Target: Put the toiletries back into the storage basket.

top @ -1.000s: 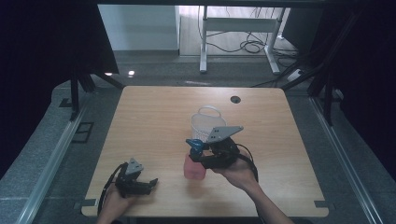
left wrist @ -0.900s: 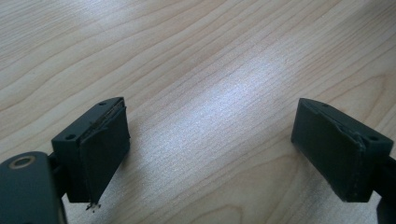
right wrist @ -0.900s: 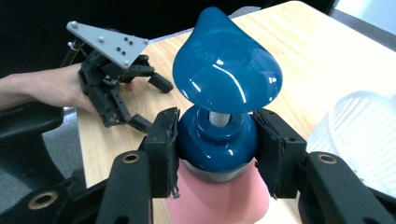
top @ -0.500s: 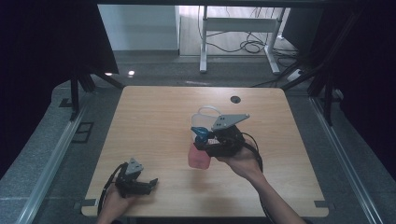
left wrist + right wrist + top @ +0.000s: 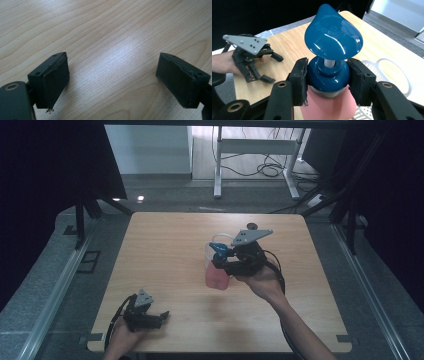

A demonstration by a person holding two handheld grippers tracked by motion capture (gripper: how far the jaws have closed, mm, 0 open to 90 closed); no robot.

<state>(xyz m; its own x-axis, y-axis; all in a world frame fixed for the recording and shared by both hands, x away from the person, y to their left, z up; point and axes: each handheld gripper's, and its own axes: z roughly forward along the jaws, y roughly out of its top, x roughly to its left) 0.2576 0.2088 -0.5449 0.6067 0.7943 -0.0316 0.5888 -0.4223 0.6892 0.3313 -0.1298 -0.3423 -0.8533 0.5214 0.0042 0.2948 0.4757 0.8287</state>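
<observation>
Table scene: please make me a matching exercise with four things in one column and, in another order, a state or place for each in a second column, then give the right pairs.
Things:
1. left gripper
2. right gripper
3. pump bottle
4. white basket

States or places:
A. pink body, blue pump top
B. jaws wide apart over bare wood, holding nothing
C. lies on the table beyond the bottle
D. jaws clamped on a blue collar

Pairs: 1-B, 2-D, 3-A, 4-C
</observation>
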